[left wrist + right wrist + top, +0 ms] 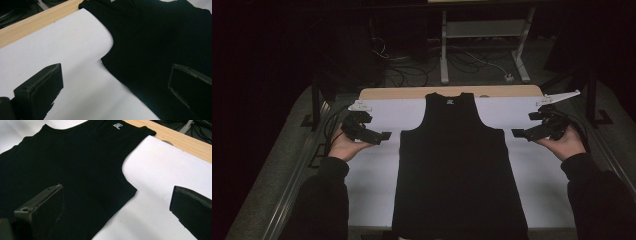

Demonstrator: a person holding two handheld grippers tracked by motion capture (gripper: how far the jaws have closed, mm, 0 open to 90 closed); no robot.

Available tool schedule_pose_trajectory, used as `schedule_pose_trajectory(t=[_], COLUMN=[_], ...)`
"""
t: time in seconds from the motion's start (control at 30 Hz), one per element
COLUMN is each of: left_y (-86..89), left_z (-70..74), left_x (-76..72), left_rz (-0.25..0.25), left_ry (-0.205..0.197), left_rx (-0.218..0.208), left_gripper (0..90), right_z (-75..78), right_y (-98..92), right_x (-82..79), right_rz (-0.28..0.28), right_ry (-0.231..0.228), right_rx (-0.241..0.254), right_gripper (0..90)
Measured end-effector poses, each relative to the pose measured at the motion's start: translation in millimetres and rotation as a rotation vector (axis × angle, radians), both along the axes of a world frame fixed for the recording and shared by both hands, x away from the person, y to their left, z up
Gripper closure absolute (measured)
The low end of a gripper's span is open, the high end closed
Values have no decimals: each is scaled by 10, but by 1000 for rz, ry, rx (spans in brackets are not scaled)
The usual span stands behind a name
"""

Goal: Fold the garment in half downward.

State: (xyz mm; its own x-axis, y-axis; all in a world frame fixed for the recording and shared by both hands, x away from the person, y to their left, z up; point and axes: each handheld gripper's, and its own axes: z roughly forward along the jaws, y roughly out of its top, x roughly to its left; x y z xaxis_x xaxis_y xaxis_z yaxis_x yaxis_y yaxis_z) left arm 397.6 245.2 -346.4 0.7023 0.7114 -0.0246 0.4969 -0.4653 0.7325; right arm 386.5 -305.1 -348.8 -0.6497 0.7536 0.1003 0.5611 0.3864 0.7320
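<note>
A: Where is the top (pixel 460 165) lying?

B: It is lying flat in the middle of the white surface (pixel 377 185), neck toward the far wooden edge (pixel 412 93) and hem running off the near side. A small label (pixel 117 125) is showing inside the neck.

A: And the left hand-held gripper (pixel 381 136)?

B: It is hovering just beside the top's left armhole, over bare white. Its jaws are standing wide apart, released, gripping nothing. In the left gripper view one jaw is sitting over the white sheet and the other over the black cloth, with the armhole curve running between them.

A: The right hand-held gripper (pixel 518 133)?

B: It is mirroring that at the right armhole, also spread open and empty. In the right gripper view one jaw is hanging over the cloth, the other over white, and the corner below the armhole is lying between them.

A: How much room is showing at the sides?

B: A bare white strip is running along each side seam, from the armholes down to the near edge. Both forearms (pixel 322 200) are coming in over those strips, well apart from each other.
</note>
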Motion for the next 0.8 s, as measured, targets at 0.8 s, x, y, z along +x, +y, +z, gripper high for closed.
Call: schedule_pose_trajectory(t=[0.8], left_y=[-36], left_z=[-106], left_x=[294], left_rz=[-2], left_ry=[43], left_rx=[8], left_gripper=[0], right_z=[-171], right_y=[-105], right_x=[336], right_rz=[-44], right_ry=[46], right_rx=[33], right_gripper=[0])
